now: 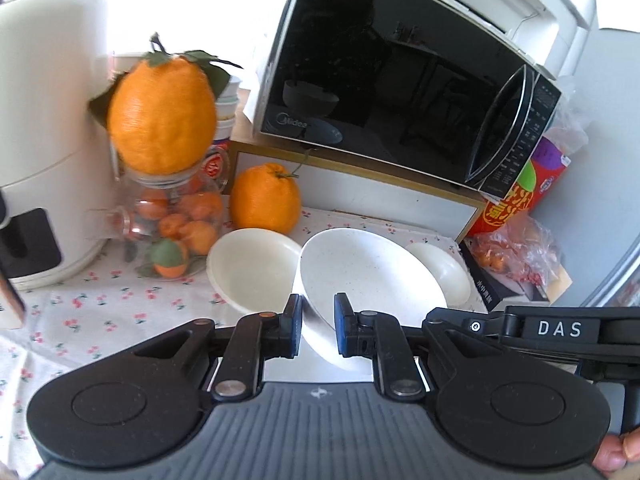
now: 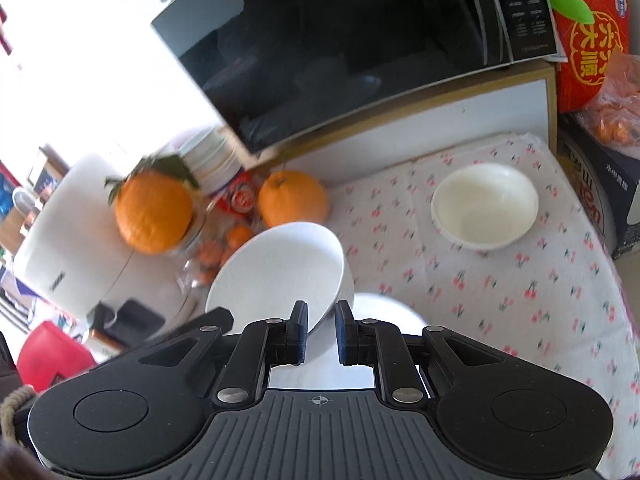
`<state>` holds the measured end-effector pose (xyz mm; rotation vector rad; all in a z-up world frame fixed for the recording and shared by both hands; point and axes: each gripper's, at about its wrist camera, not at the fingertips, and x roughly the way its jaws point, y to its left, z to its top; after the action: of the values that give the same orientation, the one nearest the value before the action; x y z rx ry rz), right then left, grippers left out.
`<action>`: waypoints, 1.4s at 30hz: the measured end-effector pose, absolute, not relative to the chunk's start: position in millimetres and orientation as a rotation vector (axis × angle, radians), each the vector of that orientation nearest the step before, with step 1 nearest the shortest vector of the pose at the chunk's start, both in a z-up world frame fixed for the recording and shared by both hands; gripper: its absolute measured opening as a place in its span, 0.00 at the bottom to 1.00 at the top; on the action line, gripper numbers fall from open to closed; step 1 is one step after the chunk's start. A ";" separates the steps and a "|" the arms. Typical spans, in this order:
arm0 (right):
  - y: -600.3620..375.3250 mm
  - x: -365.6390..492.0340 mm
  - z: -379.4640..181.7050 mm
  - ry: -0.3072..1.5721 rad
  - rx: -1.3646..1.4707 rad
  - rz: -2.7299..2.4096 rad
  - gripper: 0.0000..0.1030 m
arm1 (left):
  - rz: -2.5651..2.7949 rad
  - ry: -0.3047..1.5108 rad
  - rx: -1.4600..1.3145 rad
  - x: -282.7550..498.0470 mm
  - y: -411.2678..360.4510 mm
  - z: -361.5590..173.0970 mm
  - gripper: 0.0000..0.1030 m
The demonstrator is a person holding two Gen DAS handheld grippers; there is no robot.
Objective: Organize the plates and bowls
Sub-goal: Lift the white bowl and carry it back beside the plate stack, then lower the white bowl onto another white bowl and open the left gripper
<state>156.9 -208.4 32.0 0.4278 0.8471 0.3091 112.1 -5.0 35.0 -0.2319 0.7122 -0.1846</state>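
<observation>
Cherry-print cloth covers the worktop point(image 1: 100, 300), with a white appliance point(image 1: 44, 128) at its left edge, then a glass jar of oranges point(image 1: 176, 216), a loose orange point(image 1: 265, 199) and a black microwave point(image 1: 400, 92) along the back. Left claw point(image 1: 318, 326) is clamped on the rim of a speckled white bowl point(image 1: 368, 272), tilted, beside a cream bowl point(image 1: 252, 266). Right claw point(image 2: 322, 330) is clamped on another speckled bowl point(image 2: 276, 276); a second cream bowl point(image 2: 486, 206) sits near the right edge.
</observation>
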 end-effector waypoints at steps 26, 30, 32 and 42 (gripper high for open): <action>-99.2 130.1 -1.4 0.946 0.335 0.468 0.15 | -0.172 0.815 -0.354 66.6 113.4 -1.0 0.15; -80.1 127.1 -11.2 0.992 0.282 0.491 0.16 | -0.163 0.864 -0.328 60.7 122.8 -9.8 0.15; -72.8 125.8 -16.6 1.016 0.262 0.497 0.16 | -0.159 0.887 -0.326 58.4 128.1 -14.1 0.15; -59.4 122.2 -29.1 1.063 0.236 0.518 0.16 | -0.163 0.943 -0.315 53.3 139.9 -22.0 0.15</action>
<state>122.2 -59.4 -29.1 0.2359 1.0627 0.5184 53.3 139.9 -22.0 -0.3146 0.9425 -0.1630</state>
